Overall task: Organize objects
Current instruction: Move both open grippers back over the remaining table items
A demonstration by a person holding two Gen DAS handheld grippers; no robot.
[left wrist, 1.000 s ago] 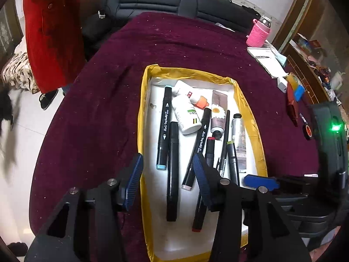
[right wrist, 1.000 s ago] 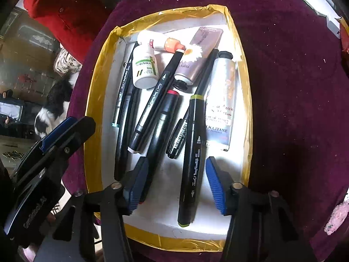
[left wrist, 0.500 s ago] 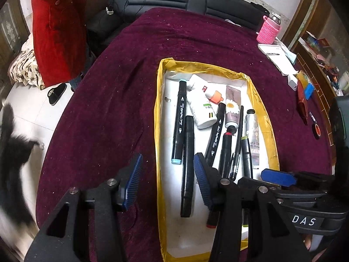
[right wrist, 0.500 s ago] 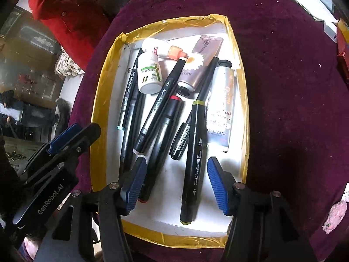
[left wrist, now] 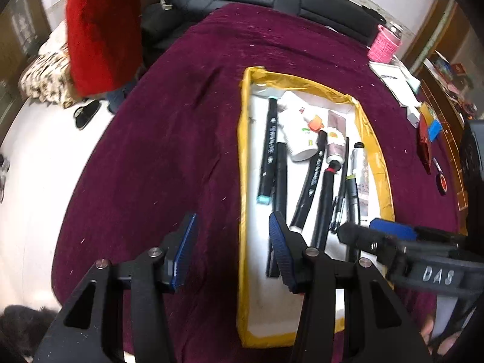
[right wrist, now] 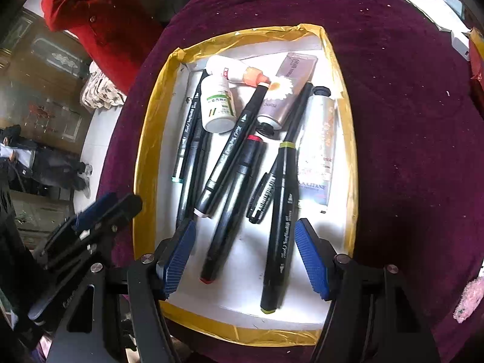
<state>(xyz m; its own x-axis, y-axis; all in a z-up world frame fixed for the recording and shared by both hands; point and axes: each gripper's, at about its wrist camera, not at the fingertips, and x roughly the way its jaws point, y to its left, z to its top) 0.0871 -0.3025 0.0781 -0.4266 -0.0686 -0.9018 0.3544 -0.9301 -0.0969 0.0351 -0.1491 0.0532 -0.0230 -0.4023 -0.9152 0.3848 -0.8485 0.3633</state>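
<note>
Yellow-rimmed tray (right wrist: 348,139) of markers lies under the empty, spread right gripper (right wrist: 245,254); left gripper (left wrist: 231,251), also spread, straddles its left rim.

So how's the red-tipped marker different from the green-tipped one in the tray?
The red-tipped marker leans diagonally with a grey middle section; the green-tipped marker lies nearly straight and is black along its barrel. The red one has a marker lying on its left edge; the green one overlaps a small pen. Both lie in the yellow-rimmed tray.

- Strong fisheye bending and dark vignette at every corner, both views
- Left wrist view soft with motion blur; markers (left wrist: 311,181) smeared
- Right wrist view sharper; glare whitens the tray floor (right wrist: 242,272)
- Even, bright light; maroon cloth (left wrist: 169,139) stays dark
</note>
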